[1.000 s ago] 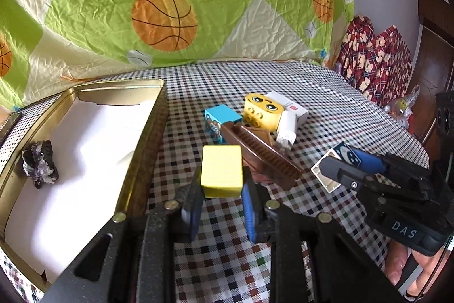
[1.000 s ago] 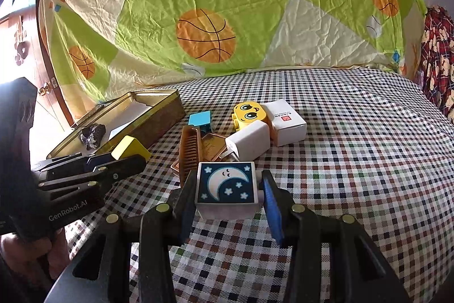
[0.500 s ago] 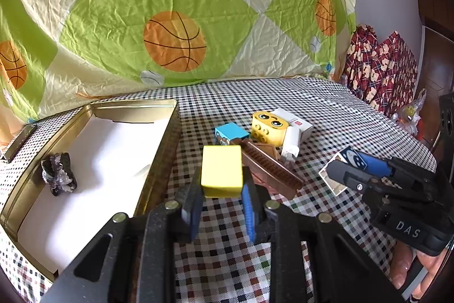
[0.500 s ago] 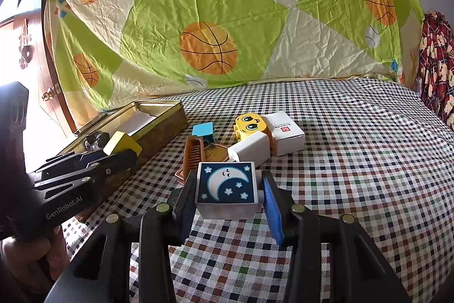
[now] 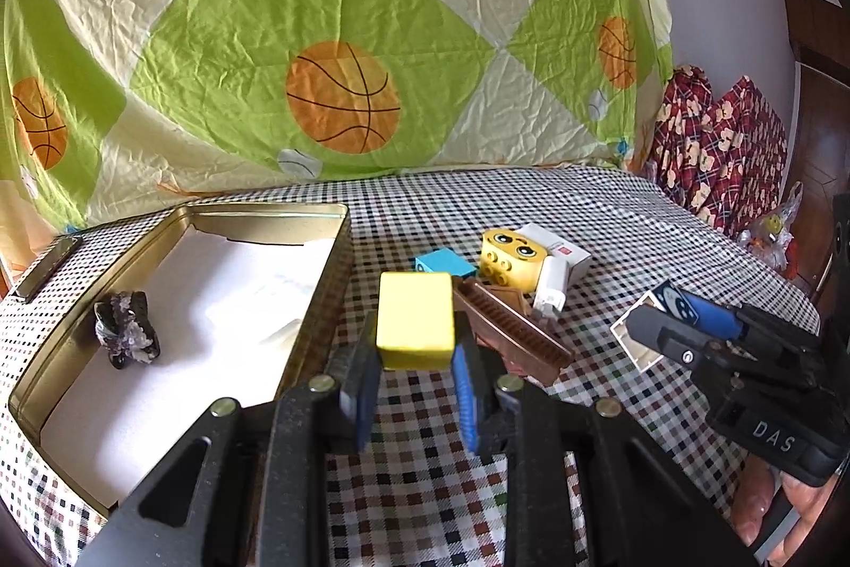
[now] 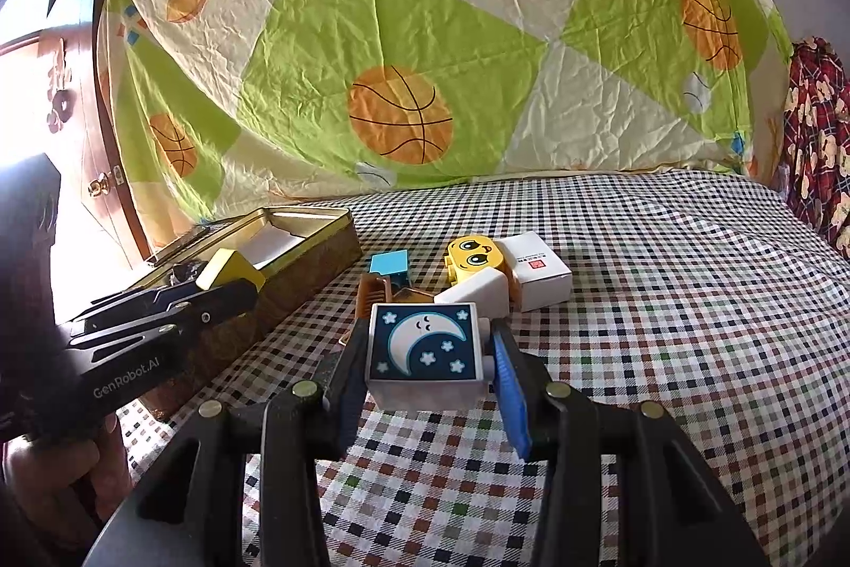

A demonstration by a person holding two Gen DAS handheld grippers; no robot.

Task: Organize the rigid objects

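Above checkered bench, my left fingers (image 5: 415, 357) pinched yellow block (image 5: 415, 319), right fingers (image 6: 429, 373) pinched moon block (image 6: 425, 346); both tilted up slightly, tin (image 5: 319, 296) next.

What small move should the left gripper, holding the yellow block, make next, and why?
Probably carry the yellow block leftward over the gold tin's rim. The left gripper is shut on it beside the tin, whose white lining holds only a dark crystal piece, with bare space around it.

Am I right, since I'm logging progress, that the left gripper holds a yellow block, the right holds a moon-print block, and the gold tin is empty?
Not quite: the gold tin isn't empty. The left wrist view shows a dark rock-like piece inside. The rest stands.
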